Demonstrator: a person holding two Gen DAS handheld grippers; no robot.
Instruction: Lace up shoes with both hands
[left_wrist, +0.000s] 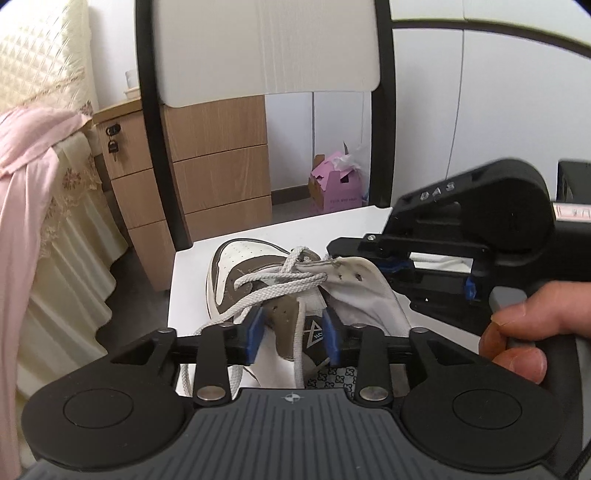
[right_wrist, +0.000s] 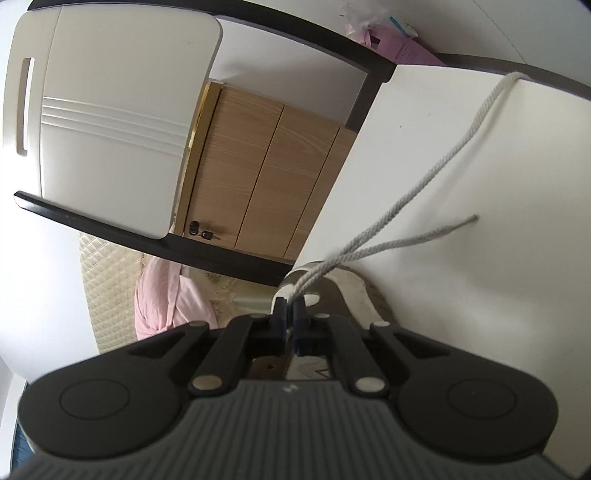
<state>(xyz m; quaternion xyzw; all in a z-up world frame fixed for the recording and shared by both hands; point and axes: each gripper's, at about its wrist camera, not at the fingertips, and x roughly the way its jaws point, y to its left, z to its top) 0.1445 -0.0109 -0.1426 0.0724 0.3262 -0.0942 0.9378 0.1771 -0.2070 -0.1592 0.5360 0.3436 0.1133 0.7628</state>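
A white and brown sneaker (left_wrist: 236, 273) lies on a small white table (left_wrist: 192, 280), toe pointing away. Its grey-white lace (left_wrist: 280, 288) crosses loosely over the front eyelets. My left gripper (left_wrist: 293, 328) is open over the shoe's mouth. The brown eyelet flap and a lace strand lie between its blue pads (left_wrist: 255, 332), and neither pad presses on them. My right gripper (left_wrist: 388, 267) reaches in from the right beside the white side flap. In the right wrist view, the right gripper (right_wrist: 291, 314) is shut on the lace (right_wrist: 406, 206), and two strands run out across the table (right_wrist: 461, 166).
A chair with a white back (left_wrist: 266, 48) and black frame stands just behind the table. Beyond it are a wooden drawer cabinet (left_wrist: 221, 162) and a pink box (left_wrist: 336, 184) on the floor. Pink cloth (left_wrist: 22, 184) hangs at the left. A hand (left_wrist: 524, 332) holds the right gripper's handle.
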